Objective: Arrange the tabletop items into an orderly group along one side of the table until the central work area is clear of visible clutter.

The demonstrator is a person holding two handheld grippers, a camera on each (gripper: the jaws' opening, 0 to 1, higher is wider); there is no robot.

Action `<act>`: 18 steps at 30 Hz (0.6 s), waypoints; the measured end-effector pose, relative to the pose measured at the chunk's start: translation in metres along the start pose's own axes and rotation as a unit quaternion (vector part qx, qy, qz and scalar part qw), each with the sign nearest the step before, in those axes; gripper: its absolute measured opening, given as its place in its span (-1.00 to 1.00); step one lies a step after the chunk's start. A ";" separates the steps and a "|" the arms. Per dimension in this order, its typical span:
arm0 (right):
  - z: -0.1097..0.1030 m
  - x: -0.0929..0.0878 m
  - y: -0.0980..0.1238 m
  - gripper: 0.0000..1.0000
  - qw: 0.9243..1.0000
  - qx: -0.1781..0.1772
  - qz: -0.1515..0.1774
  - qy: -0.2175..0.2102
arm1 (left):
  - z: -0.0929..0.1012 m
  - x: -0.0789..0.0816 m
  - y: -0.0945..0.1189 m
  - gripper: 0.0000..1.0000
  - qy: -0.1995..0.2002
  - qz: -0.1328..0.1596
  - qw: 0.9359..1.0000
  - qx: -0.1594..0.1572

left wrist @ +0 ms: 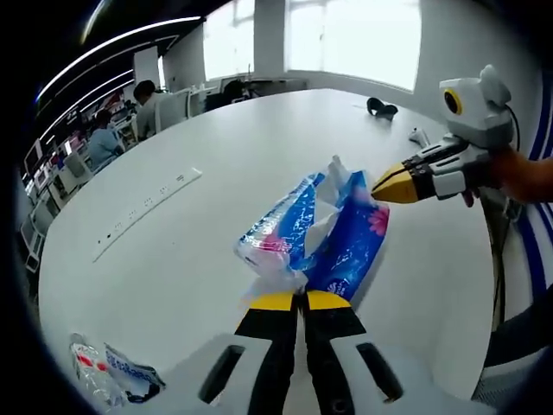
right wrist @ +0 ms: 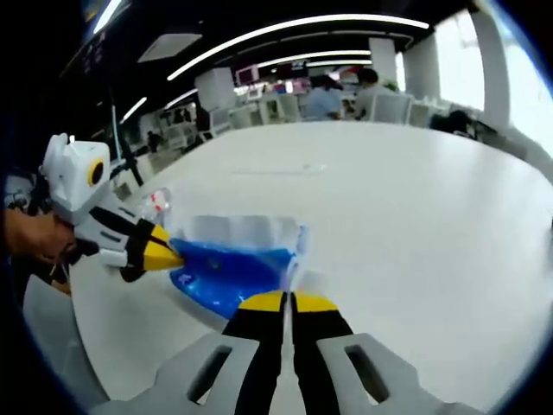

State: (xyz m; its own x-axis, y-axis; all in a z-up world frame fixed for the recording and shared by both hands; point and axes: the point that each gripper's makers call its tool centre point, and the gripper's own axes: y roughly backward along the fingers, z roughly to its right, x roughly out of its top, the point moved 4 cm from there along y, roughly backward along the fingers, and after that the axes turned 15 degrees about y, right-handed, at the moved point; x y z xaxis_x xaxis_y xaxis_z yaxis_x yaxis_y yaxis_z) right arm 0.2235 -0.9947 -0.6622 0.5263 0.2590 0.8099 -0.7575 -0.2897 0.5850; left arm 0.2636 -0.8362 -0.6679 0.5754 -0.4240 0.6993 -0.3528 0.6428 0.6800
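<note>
A blue and white tissue pack (left wrist: 324, 233) in crinkly plastic lies on the white round table (left wrist: 173, 277). My left gripper (left wrist: 298, 301) is shut on the wrapper at the pack's near end. My right gripper (left wrist: 390, 185) comes in from the right with its yellow tips shut on the pack's far end. In the right gripper view the same pack (right wrist: 229, 268) stretches between my right gripper (right wrist: 289, 302), shut on its near edge, and my left gripper (right wrist: 171, 255), shut on its left end.
A flat white power strip (left wrist: 147, 207) is set into the table to the left. A crushed plastic bottle (left wrist: 91, 372) and a small wrapper (left wrist: 131, 374) lie near the front edge. A black object (left wrist: 381, 107) and a small white item (left wrist: 419, 136) sit far right. People sit at desks beyond.
</note>
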 end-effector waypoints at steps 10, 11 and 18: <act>0.017 -0.006 -0.005 -1.00 1.000 -0.015 0.003 -0.006 | 0.002 0.010 -0.017 -0.97 0.004 -0.002 1.000 -0.004; 0.018 -0.006 -0.005 -1.00 1.000 -0.015 0.004 -0.006 | 0.002 0.011 -0.018 -0.97 0.003 -0.001 1.000 -0.005; 0.027 -0.008 -0.008 -1.00 1.000 -0.020 0.010 -0.006 | 0.002 0.016 -0.027 -0.97 0.001 -0.006 1.000 -0.008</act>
State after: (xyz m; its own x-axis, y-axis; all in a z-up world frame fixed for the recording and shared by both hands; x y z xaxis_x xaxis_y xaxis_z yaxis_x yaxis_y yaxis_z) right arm 0.2359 -1.0197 -0.6716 0.5161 0.2419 0.8217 -0.7823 -0.2576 0.5672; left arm 0.2809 -0.8620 -0.6745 0.5811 -0.4302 0.6909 -0.3343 0.6479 0.6845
